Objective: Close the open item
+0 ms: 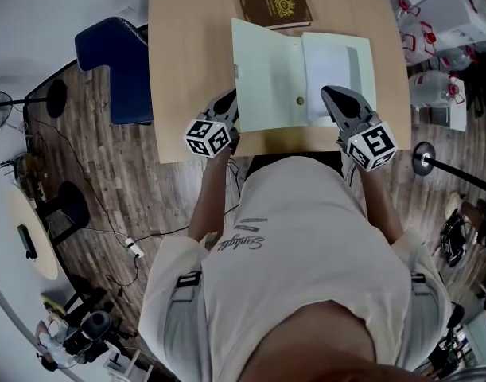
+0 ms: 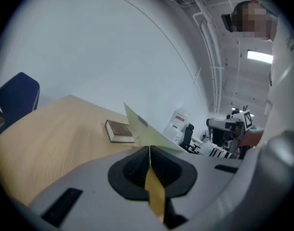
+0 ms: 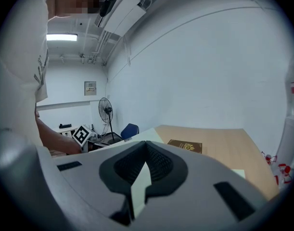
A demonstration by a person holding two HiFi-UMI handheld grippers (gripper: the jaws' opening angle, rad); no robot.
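The wooden table (image 1: 187,70) is filling the top of the head view, and the pale green folder (image 1: 266,78) is lying open on it, spread flat near the front edge, with its left cover at 9 o'clock and its pocket half, which is holding a white sheet (image 1: 328,70), at 3 o'clock. A brown book (image 1: 275,8) is sitting just beyond the folder at 12 o'clock.

The left gripper (image 1: 229,108) is pinching the near edge of the left cover, jaws pressed together on the thin card, and in its own view that cover is already tilting up off the table. The right gripper (image 1: 332,95) is pinching the near edge of the pocket half in the same way.

The closing step seems to be just beginning. The next move is likely calling for the left cover to be swung over toward 3 o'clock while the right side is being held down, until the small snap (image 1: 300,100) at the centre fold is meeting its mate.

The book is showing a gold emblem with lettering too small to read. The shirt's script print is also too small to read.
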